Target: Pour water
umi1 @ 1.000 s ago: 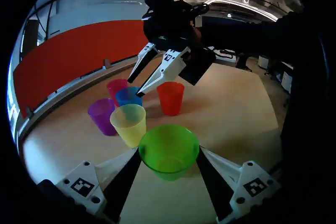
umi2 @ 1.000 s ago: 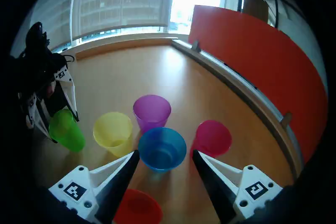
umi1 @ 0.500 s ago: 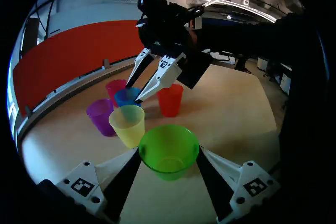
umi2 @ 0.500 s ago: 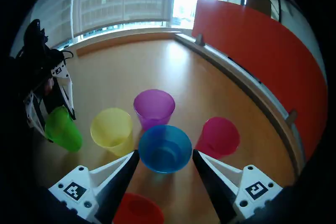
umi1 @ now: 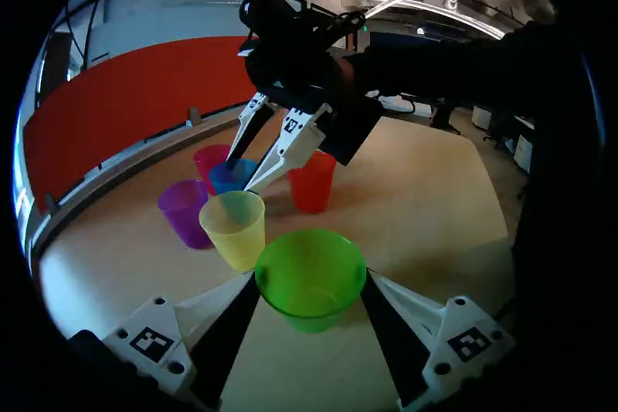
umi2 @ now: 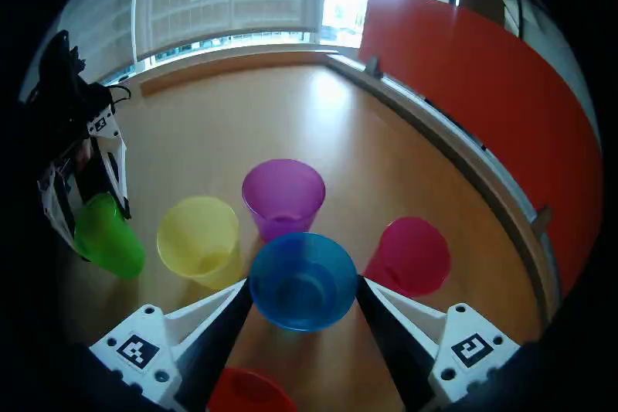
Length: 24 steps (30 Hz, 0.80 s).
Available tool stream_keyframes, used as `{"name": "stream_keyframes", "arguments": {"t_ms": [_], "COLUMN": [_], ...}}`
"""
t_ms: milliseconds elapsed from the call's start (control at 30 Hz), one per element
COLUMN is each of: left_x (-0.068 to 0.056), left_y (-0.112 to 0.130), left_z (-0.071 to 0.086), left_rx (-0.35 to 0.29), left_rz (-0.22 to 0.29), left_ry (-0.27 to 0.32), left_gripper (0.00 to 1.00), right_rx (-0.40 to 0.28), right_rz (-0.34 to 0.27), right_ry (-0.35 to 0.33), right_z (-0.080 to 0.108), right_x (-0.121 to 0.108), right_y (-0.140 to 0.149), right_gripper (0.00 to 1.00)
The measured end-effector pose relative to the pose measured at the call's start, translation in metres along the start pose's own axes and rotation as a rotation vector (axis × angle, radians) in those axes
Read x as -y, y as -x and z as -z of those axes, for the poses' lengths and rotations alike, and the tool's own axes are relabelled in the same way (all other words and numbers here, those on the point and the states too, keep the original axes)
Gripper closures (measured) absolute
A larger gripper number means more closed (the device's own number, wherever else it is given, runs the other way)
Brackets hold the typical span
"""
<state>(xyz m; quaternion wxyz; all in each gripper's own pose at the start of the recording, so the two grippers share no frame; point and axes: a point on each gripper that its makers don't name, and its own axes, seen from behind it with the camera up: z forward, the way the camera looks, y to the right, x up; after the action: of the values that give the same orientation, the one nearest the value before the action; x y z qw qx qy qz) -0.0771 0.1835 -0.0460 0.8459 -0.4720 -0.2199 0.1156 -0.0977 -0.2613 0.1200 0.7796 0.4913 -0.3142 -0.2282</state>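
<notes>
Blue cup (umi2: 303, 292) sits between right tongs (umi2: 303, 280), grip unclear; left tongs (umi1: 309, 274) pinch green cup (umi1: 310, 288); squeeze gently below rim.

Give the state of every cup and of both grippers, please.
left gripper: shut on green cup
right gripper: open, fingers flanking blue cup
green cup: held, mouth up
blue cup: upright
yellow cup: upright, free
purple cup: upright, free
pink cup: upright, free
red cup: upright, free

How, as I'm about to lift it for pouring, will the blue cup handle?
The blue cup looks like thin translucent plastic: probably light, and may flex when the right gripper squeezes. It narrows toward its base, so it might slip down or tip if nudged.
</notes>
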Motion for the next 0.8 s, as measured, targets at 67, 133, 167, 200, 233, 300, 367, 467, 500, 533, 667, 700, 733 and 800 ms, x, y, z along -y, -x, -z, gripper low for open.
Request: {"name": "stream_keyframes", "arguments": {"t_ms": [67,133,167,200,233,300,367,467,500,533,667,700,733,800], "left_x": [-0.0003,-0.0004,-0.0004,-0.0004,-0.0001,0.0004,0.0005,0.0006,0.0006,0.0006,0.0011,0.0014,0.0017,0.0021], "left_y": [0.0000,0.0000,-0.0001,-0.0001,0.0000,0.0001,0.0006,0.0013,0.0014,0.0015,0.0020,0.0020,0.0018,0.0014], "left_z": [-0.0001,0.0001,0.0002,0.0004,0.0006,0.0009,0.0008,0.0009,0.0009,0.0009,0.0006,0.0005,0.0004,0.0003], "left_rx": [-0.001,-0.002,-0.002,-0.002,-0.003,-0.004,-0.004,-0.005,-0.006,-0.006,-0.007,-0.007,-0.007,-0.007], "left_rz": [0.000,0.000,0.000,0.001,0.001,0.002,0.003,0.004,0.004,0.004,0.004,0.004,0.005,0.005], "left_ry": [0.001,0.002,0.002,0.002,0.002,0.002,0.002,0.002,0.002,0.002,0.000,0.000,-0.001,-0.003], "left_gripper": [0.13,0.13,0.13,0.13,0.13,0.13,0.13,0.13,0.13,0.13,0.13,0.13,0.13,0.13], "right_rx": [0.005,0.010,0.012,0.015,0.017,0.019,0.019,0.014,0.012,0.008,-0.007,-0.011,-0.014,-0.019], "right_rz": [0.001,0.001,0.001,0.001,0.001,0.001,-0.002,-0.007,-0.008,-0.010,-0.015,-0.016,-0.018,-0.020], "right_ry": [0.002,0.003,0.004,0.004,0.004,0.005,0.005,0.004,0.004,0.005,0.009,0.010,0.010,0.011], "right_z": [-0.0018,-0.0034,-0.0040,-0.0047,-0.0053,-0.0064,-0.0071,-0.0075,-0.0076,-0.0078,-0.0083,-0.0084,-0.0084,-0.0084], "right_x": [-0.0002,0.0001,0.0003,0.0005,0.0008,0.0013,0.0017,0.0020,0.0021,0.0022,0.0027,0.0028,0.0030,0.0034], "right_y": [0.0004,0.0010,0.0014,0.0018,0.0024,0.0032,0.0034,0.0034,0.0034,0.0032,0.0028,0.0028,0.0028,0.0029], "right_gripper": [0.02,0.02,0.02,0.03,0.03,0.06,0.06,0.07,0.08,0.08,0.09,0.09,0.09,0.09]}}
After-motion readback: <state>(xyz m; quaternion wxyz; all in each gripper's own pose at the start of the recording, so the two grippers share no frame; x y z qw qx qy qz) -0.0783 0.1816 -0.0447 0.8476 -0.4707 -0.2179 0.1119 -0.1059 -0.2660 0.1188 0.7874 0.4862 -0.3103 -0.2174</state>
